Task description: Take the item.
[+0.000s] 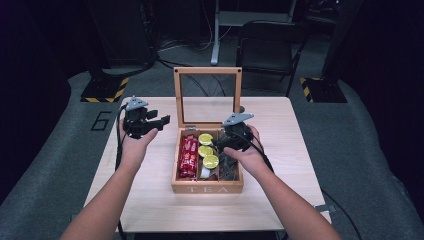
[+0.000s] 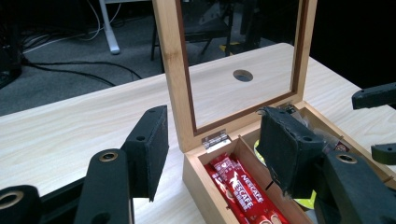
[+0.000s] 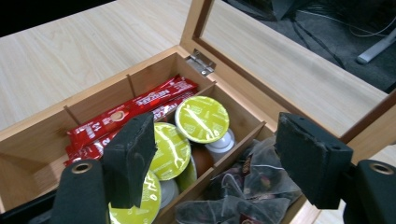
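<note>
Wooden tea box (image 1: 207,188) sits at the centre of the light wood table (image 1: 280,200), its glass-paned lid (image 1: 207,97) standing upright at the back edge on a metal hinge (image 2: 215,139). Inside are 3 compartments. The left one, as the high view shows it, holds red Nescafe stick packets (image 1: 188,157); the middle one holds 3 capsules with yellow-green foil tops (image 1: 206,149); the right one holds clear pouches of dark tea (image 3: 243,186). The right gripper (image 1: 235,136) hangs directly over that right compartment, jaws pointing down at the pouches. In the right gripper view its 2 black pads (image 3: 310,161) stand apart on either side of the pouches, not pressing on any of them: released, nothing grasped. The left gripper (image 1: 150,122) is held over bare table just left of the box, near the lid's left upright. Its pads (image 2: 149,149) stand about half apart with only table and box corner visible between them: released, nothing held. Both forearms enter from the near edge of the table.
</note>
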Motion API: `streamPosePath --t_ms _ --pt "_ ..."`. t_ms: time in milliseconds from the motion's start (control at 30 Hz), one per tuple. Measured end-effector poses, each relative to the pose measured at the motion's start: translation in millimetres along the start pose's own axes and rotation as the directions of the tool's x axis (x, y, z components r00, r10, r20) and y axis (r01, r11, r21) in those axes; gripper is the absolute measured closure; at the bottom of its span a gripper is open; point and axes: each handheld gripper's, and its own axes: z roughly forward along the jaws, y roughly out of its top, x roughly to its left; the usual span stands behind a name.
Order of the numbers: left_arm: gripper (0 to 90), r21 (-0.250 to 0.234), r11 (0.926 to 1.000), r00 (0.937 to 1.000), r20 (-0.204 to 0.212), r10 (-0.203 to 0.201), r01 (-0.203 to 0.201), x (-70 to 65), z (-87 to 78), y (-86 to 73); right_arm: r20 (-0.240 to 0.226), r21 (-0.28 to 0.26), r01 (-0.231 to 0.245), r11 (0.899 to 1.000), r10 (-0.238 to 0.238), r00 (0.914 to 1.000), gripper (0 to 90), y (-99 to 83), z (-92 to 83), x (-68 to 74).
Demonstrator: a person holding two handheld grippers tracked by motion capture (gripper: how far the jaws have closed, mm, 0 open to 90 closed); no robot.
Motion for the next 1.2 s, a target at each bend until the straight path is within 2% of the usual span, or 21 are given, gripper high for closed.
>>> streamPosePath --t_ms 300,667,867,1200 --pt "42.6 0.0 1.0 1.0 0.0 0.003 -0.003 -0.4 0.3 -0.4 -0.014 -0.004 0.004 1.0 -0.005 0.9999 26.6 -6.8 1.1 6.9" --pt "42.6 0.003 1.0 1.0 0.003 0.001 -0.001 -1.4 1.8 -2.3 -0.048 0.024 0.002 1.0 -0.001 0.9988 22.6 -15.9 6.7 17.4" --pt "42.6 0.006 1.0 1.0 0.007 0.005 -0.005 -3.0 2.6 -2.6 -0.064 0.037 0.012 0.999 -0.01 0.9979 22.3 -23.2 11.2 25.1" --pt "42.6 0.002 1.0 1.0 0.007 -0.002 0.002 -4.4 0.2 -4.6 -0.086 0.034 0.011 0.999 -0.008 0.9963 24.6 -28.4 12.7 29.0"
